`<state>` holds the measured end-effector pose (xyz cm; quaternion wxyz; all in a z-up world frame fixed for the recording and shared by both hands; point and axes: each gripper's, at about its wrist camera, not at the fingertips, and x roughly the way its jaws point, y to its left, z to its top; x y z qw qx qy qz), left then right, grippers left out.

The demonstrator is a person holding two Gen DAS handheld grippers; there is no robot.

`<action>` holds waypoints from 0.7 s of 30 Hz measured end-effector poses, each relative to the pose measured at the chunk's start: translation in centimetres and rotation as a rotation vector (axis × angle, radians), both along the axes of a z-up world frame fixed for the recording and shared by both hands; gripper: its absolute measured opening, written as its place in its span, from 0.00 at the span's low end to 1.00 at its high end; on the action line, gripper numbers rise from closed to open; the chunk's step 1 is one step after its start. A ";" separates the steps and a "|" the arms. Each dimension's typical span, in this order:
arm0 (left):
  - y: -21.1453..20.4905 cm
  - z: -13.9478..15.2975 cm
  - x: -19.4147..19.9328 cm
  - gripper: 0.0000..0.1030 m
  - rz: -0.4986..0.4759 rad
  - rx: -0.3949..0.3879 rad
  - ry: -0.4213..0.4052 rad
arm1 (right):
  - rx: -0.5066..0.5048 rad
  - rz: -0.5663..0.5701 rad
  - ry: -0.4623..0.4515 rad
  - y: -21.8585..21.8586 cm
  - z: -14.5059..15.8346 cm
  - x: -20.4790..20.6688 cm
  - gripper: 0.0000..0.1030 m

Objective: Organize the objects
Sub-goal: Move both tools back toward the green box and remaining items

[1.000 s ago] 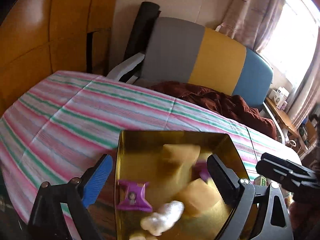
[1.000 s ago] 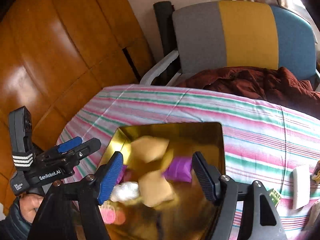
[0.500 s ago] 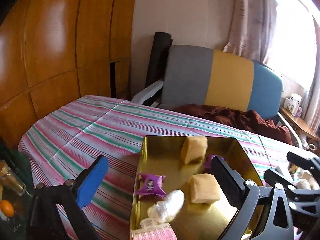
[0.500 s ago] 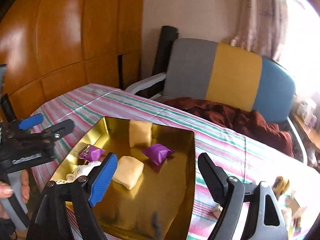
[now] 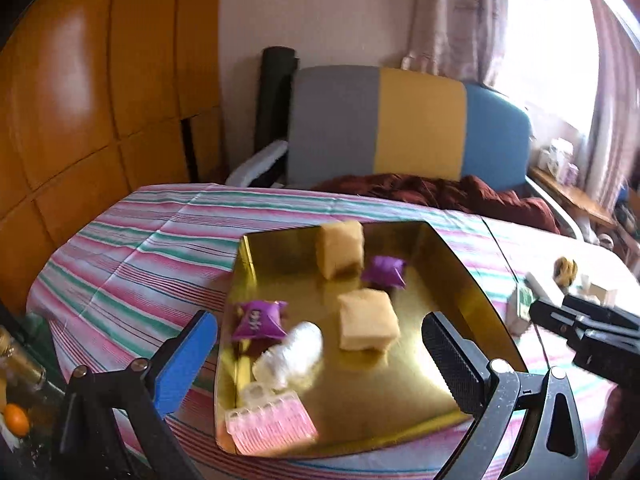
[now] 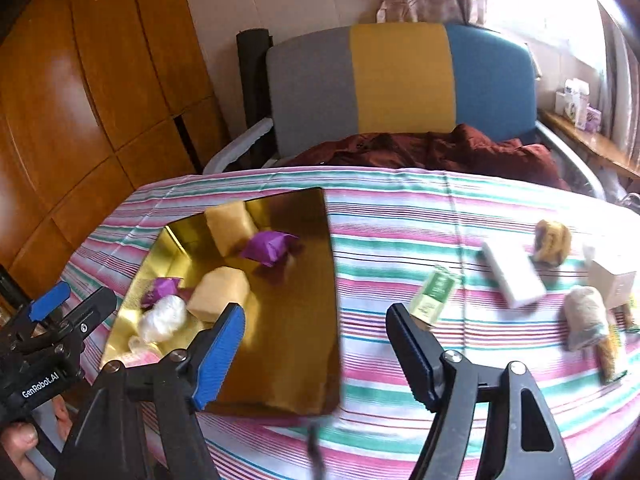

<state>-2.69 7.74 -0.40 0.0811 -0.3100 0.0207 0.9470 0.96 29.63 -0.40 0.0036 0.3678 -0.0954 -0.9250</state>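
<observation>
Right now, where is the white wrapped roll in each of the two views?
Left wrist: the white roll lies in the gold tray, left of centre, below a purple candy, between the open fingers.
Right wrist: the roll is at lower left in the tray, left of the blue finger.
Shared landmark: the purple candy just beyond the roll.
</observation>
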 end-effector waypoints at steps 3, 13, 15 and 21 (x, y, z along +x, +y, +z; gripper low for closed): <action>0.5 -0.1 0.2 1.00 -0.011 0.005 -0.010 | -0.011 -0.030 -0.011 1.3 -0.2 0.8 0.72; 2.6 -1.1 0.8 1.00 -0.107 -0.021 -0.051 | -0.032 -0.111 -0.075 5.5 -2.4 2.9 0.72; 3.3 -1.0 1.0 1.00 -0.149 -0.016 -0.054 | -0.038 -0.130 -0.078 6.3 -2.5 3.3 0.72; 5.5 -0.5 0.9 0.99 -0.251 0.024 -0.088 | -0.045 -0.212 -0.082 9.2 -2.8 4.3 0.72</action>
